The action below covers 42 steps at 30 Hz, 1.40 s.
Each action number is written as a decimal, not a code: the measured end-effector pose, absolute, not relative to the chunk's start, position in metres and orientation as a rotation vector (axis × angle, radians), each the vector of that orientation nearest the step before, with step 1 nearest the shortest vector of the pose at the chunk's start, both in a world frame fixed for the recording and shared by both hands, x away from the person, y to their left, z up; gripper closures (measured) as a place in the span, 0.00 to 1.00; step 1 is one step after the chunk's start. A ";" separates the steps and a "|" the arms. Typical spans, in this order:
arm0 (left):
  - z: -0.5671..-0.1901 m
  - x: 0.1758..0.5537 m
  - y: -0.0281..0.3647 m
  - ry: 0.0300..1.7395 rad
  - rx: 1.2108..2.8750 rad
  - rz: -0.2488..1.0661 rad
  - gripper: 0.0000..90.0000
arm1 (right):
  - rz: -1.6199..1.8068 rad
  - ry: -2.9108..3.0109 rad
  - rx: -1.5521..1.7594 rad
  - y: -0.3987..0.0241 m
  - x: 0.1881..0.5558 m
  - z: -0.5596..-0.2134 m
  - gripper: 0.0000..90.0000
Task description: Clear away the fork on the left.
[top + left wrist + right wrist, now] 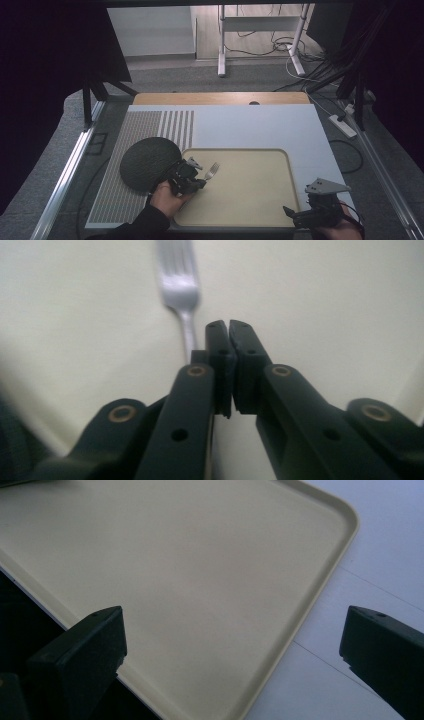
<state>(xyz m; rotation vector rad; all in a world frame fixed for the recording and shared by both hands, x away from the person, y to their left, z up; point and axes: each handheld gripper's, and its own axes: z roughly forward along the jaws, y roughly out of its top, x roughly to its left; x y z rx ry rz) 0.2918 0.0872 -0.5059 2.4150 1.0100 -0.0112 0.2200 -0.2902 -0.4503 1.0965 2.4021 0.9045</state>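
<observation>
The fork [178, 285] is thin, stiff, slippery metal; the left gripper [229, 327], clamped on its handle, must hold firmly. The right gripper [232, 635] stands open.

I can read no text, label, brand, number or sign anywhere here, not on the tray [280, 156], the fork [212, 171] or the table [260, 125]
</observation>
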 end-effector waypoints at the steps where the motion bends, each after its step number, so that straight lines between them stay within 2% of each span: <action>1: -0.509 0.293 0.086 1.021 2.434 -0.005 0.99 | 0.903 2.402 1.094 -0.290 0.220 -0.450 0.00; 15: -0.511 0.310 0.125 1.230 2.394 0.023 0.99 | 0.907 2.405 1.090 -0.290 0.220 -0.450 0.00; 25: -0.509 0.310 0.129 1.187 2.363 0.000 0.98 | 0.907 2.406 1.090 -0.290 0.220 -0.450 0.00; 29: -0.502 0.308 0.131 1.152 2.336 0.035 0.88 | 0.908 2.405 1.094 -0.291 0.220 -0.450 0.00; 34: -0.499 0.307 0.135 1.103 2.302 0.064 0.65 | 0.909 2.404 1.094 -0.290 0.220 -0.450 0.00; 36: -0.499 0.307 0.138 1.111 2.295 0.075 0.59 | 0.910 2.404 1.095 -0.291 0.220 -0.450 0.00; 42: -0.498 0.309 0.148 1.115 2.216 0.041 0.33 | 0.911 2.405 1.097 -0.291 0.220 -0.450 0.00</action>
